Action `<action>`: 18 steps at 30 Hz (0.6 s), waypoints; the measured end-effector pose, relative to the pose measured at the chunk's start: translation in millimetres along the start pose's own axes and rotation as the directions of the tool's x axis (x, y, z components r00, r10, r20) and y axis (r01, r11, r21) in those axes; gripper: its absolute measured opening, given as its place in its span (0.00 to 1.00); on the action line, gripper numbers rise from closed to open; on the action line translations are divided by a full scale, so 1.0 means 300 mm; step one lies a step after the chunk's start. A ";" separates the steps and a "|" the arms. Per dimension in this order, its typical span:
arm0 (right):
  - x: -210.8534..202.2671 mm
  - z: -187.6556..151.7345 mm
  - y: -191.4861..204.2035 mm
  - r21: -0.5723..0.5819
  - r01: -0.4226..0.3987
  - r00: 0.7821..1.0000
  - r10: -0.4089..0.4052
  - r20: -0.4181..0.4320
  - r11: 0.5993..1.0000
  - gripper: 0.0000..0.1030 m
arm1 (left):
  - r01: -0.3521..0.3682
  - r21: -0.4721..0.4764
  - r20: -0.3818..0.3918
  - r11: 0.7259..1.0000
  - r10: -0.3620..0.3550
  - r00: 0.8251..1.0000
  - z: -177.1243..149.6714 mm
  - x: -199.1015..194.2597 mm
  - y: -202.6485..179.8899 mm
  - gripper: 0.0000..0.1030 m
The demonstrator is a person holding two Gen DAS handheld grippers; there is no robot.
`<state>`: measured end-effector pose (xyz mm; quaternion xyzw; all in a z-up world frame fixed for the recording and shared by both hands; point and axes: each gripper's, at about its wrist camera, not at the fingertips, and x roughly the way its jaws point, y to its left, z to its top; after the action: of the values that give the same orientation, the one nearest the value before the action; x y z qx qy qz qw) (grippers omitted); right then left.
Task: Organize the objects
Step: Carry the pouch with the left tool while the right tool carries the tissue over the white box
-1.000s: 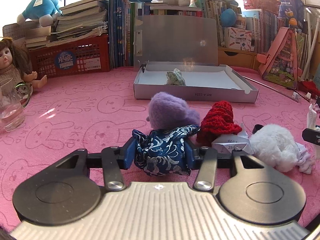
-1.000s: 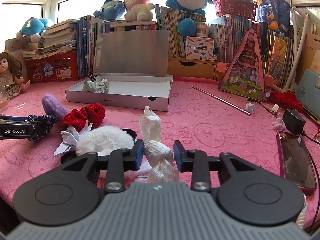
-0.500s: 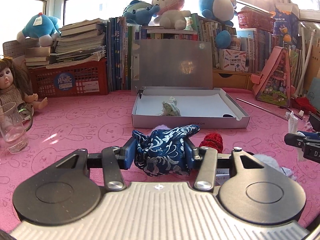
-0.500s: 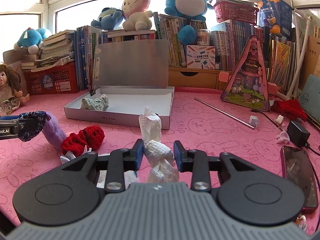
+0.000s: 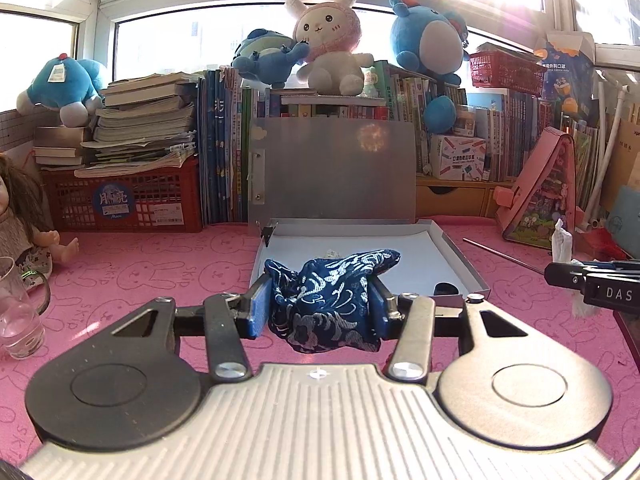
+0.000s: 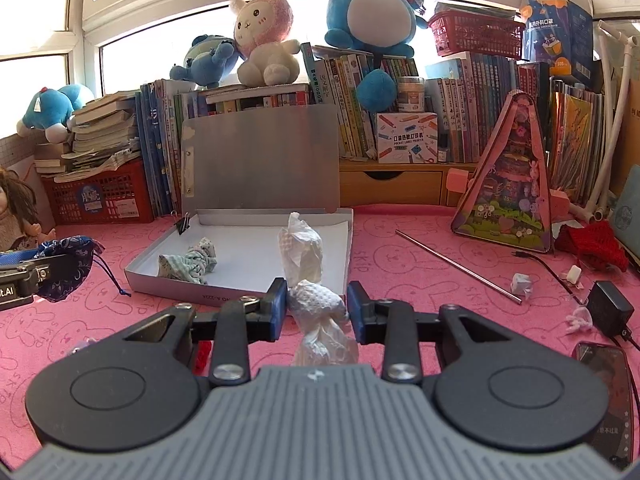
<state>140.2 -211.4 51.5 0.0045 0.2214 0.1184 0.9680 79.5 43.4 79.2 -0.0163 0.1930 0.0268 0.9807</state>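
Observation:
My left gripper (image 5: 318,306) is shut on a dark blue patterned cloth pouch (image 5: 326,300), held above the pink mat just short of the open grey box (image 5: 460,258). My right gripper (image 6: 318,304) is shut on a white crumpled tissue bundle (image 6: 316,300) that sticks up between its pads. In the right wrist view the box (image 6: 160,280) lies ahead with a pale green cloth bundle (image 6: 188,266) inside, and the pouch (image 6: 66,268) hangs at the far left. The tissue (image 5: 562,240) and right gripper show at the right edge of the left wrist view.
A glass (image 5: 18,320) and a doll (image 5: 24,232) stand at the left. Books, a red crate (image 5: 120,200) and plush toys line the back. A metal rod (image 6: 456,266), a charger (image 6: 610,312), a phone (image 6: 608,384) and a red knit piece (image 6: 592,244) lie on the right.
Both grippers rose and moved toward the box with their loads. The purple, red and white items on the mat dropped out of sight below the left gripper.

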 end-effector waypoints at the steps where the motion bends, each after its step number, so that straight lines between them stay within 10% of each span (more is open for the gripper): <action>1: 0.008 0.015 0.000 -0.001 -0.006 1.000 0.006 -0.005 1.000 0.36 | 0.001 -0.008 -0.006 1.000 -0.001 1.000 0.010 0.010 0.001 0.54; 18: 0.189 0.236 -0.083 0.117 -0.103 0.988 0.115 -0.102 0.988 0.36 | 0.024 -0.088 -0.088 0.996 -0.032 0.996 0.205 0.232 0.038 0.54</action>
<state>225.7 -219.3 89.6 0.0639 0.2794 0.1588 0.9448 166.4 60.7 109.4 -0.0630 0.2349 0.0205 0.9698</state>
